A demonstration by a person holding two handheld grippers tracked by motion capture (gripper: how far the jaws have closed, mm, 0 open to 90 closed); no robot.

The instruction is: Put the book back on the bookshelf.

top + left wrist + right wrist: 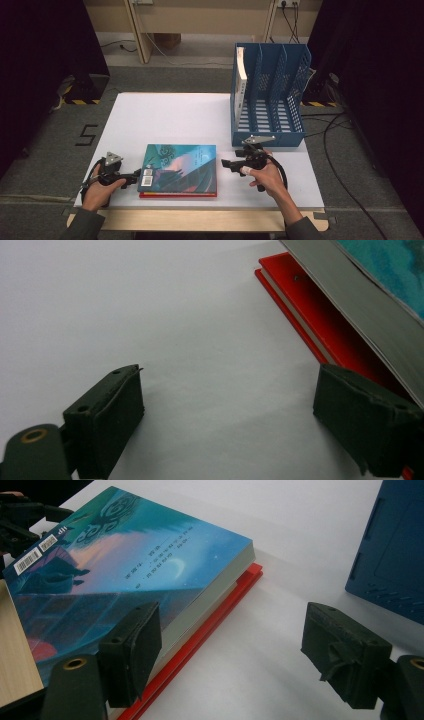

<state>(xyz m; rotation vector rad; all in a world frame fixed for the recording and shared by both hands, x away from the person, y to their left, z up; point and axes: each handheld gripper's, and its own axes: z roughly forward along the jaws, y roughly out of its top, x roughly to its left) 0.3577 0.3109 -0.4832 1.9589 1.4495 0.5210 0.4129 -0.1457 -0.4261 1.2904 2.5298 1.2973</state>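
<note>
White rectangular tabletop on grey carpet; blue plastic file rack at 2 o'clock. Teal-covered book lies atop thin red book at 6 o'clock. Left gripper and right gripper flank it, both spread, empty.

A blue slotted file rack stands at about two o'clock on the white table, with a white book upright in its leftmost slot. On the grey carpet at nine o'clock a black figure five is taped. Cables trail at three o'clock.
</note>
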